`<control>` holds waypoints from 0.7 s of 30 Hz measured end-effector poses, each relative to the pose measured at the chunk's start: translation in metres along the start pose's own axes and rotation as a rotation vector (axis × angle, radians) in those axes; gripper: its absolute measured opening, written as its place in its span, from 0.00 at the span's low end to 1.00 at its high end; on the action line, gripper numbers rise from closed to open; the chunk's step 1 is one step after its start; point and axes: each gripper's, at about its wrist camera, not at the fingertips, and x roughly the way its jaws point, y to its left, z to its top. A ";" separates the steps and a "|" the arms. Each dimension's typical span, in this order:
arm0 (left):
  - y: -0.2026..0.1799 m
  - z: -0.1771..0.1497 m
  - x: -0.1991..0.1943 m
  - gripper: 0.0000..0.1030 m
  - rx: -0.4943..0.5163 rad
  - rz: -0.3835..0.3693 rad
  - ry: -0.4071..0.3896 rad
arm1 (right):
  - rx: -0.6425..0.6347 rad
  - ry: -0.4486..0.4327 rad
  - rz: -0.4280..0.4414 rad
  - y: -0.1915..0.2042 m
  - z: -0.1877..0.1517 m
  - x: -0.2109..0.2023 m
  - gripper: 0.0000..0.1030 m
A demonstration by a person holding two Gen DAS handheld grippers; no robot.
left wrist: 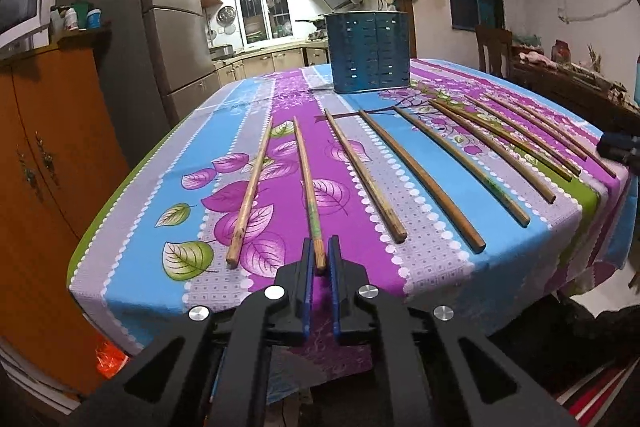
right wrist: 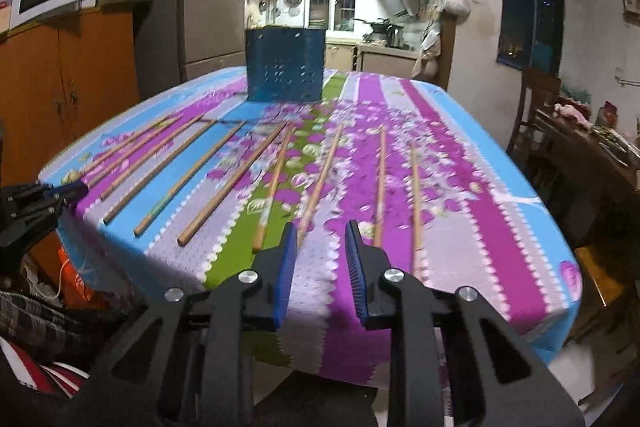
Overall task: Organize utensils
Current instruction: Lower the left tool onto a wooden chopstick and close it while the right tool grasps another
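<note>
chopsticks (left wrist: 362, 175) lie side by side in a fanned row on the worktop (left wrist: 136, 267), their thick ends toward the near edge and their thin ends toward a blue perforated holder (left wrist: 368, 53) that stands upright at the far side, apart from them. the step in hand looks like the first pick-up: the left gripper (left wrist: 320, 259) has its blue ribbed fingers (left wrist: 307, 267) closed on the thick end of the second chopstick (left wrist: 308, 183) from the left, which lies flat on the cloth. the right gripper (right wrist: 322, 247) sits low at the near edge with its fingers partly apart and only cloth between them; a chopstick end (right wrist: 304, 227) lies just beside the left-hand finger, not in the gap. that view is blurred, so finer contact cannot be told. next, i judge, the held stick must be lifted, tipped upright and dropped into the holder, while the right hand needs to shift sideways to straddle a stick before closing. the sticks are slim, round, wooden-looking rods, some pale, some dark brown, likely to roll. the tablecloth (right wrist: 460, 187) is a soft, leaf-printed fabric in purple, blue and green stripes.
</note>
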 end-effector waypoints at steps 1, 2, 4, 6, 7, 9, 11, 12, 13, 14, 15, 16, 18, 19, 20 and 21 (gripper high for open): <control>0.001 0.000 0.000 0.08 -0.010 -0.003 -0.004 | -0.008 0.003 0.004 0.003 -0.001 0.003 0.23; 0.000 0.000 0.000 0.08 -0.014 -0.004 -0.006 | -0.015 0.003 0.006 0.005 -0.001 0.006 0.23; 0.000 0.000 0.001 0.08 -0.011 -0.002 -0.008 | -0.019 0.003 0.008 0.007 -0.002 0.012 0.23; -0.003 0.001 0.001 0.08 -0.003 0.004 -0.010 | -0.020 0.010 0.011 0.009 -0.002 0.017 0.22; -0.003 0.001 0.001 0.08 -0.002 0.006 -0.011 | -0.023 0.016 0.008 0.009 -0.003 0.020 0.18; -0.003 0.001 0.001 0.08 -0.006 0.006 -0.012 | -0.025 0.031 0.004 0.009 -0.006 0.026 0.14; -0.001 0.000 0.001 0.08 -0.016 0.001 -0.015 | -0.021 0.021 0.004 0.008 -0.007 0.026 0.11; -0.001 0.000 0.001 0.08 -0.020 0.000 -0.017 | -0.020 0.018 0.007 0.008 -0.008 0.026 0.08; -0.001 0.000 0.001 0.08 -0.021 0.001 -0.018 | -0.014 0.013 0.009 0.008 -0.008 0.026 0.07; -0.002 0.000 0.001 0.08 -0.021 0.004 -0.020 | -0.007 0.009 0.009 0.008 -0.009 0.025 0.06; -0.002 -0.001 0.001 0.08 -0.023 0.005 -0.023 | 0.001 0.005 0.011 0.007 -0.010 0.025 0.06; -0.001 -0.001 0.001 0.08 -0.026 0.005 -0.024 | 0.019 0.001 0.016 0.005 -0.009 0.023 0.06; -0.001 -0.001 0.000 0.07 -0.033 0.006 -0.026 | 0.044 -0.012 0.016 0.001 -0.008 0.020 0.05; -0.002 -0.001 0.000 0.07 -0.034 0.006 -0.025 | 0.055 -0.027 0.012 -0.002 -0.006 0.017 0.05; -0.003 -0.001 -0.002 0.07 -0.033 0.003 -0.028 | 0.061 -0.041 0.010 -0.003 -0.004 0.013 0.05; -0.003 0.000 -0.004 0.07 -0.031 0.006 -0.035 | 0.064 -0.051 0.009 -0.004 -0.003 0.011 0.05</control>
